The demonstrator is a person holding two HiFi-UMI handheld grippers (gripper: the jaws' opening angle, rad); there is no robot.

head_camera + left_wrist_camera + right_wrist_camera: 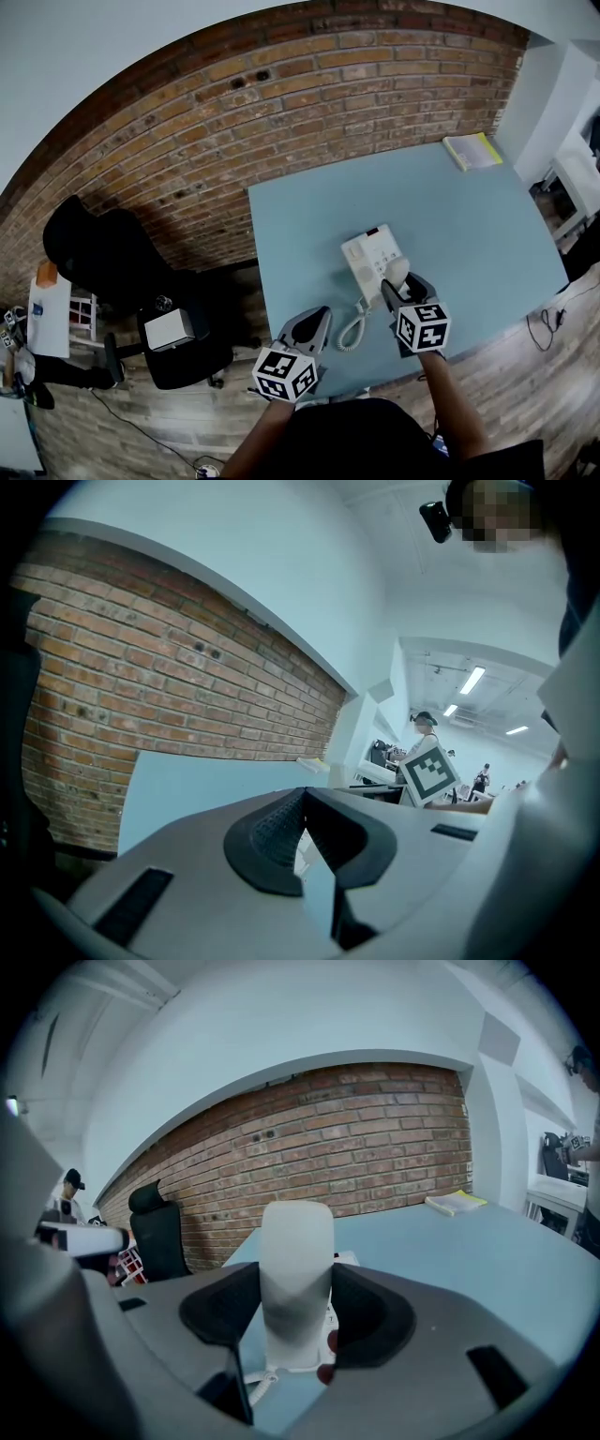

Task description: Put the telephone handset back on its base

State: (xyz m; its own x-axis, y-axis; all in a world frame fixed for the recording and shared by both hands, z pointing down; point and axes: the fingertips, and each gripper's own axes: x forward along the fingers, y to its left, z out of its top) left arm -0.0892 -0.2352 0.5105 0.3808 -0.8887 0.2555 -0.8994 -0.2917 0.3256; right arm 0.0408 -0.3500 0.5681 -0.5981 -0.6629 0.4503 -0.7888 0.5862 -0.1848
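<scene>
The white telephone base (369, 255) lies on the light blue table (469, 225), near its front edge. My right gripper (401, 285) is shut on the white handset (397, 272) and holds it upright, just above the base's right side. In the right gripper view the handset (296, 1241) stands between the dark pads (373, 1312), with the base (343, 1261) partly hidden behind it. A coiled cord (353, 330) hangs from the base toward the table's front edge. My left gripper (317, 321) is left of the cord, over the table edge; its jaws meet at the tips (305, 799) with nothing between them.
A yellow-edged book (472, 150) lies at the table's far right corner. A brick wall (281, 103) runs behind the table. Black office chairs (103, 248) stand to the left on the wooden floor. Cables (548, 323) trail on the floor at the right.
</scene>
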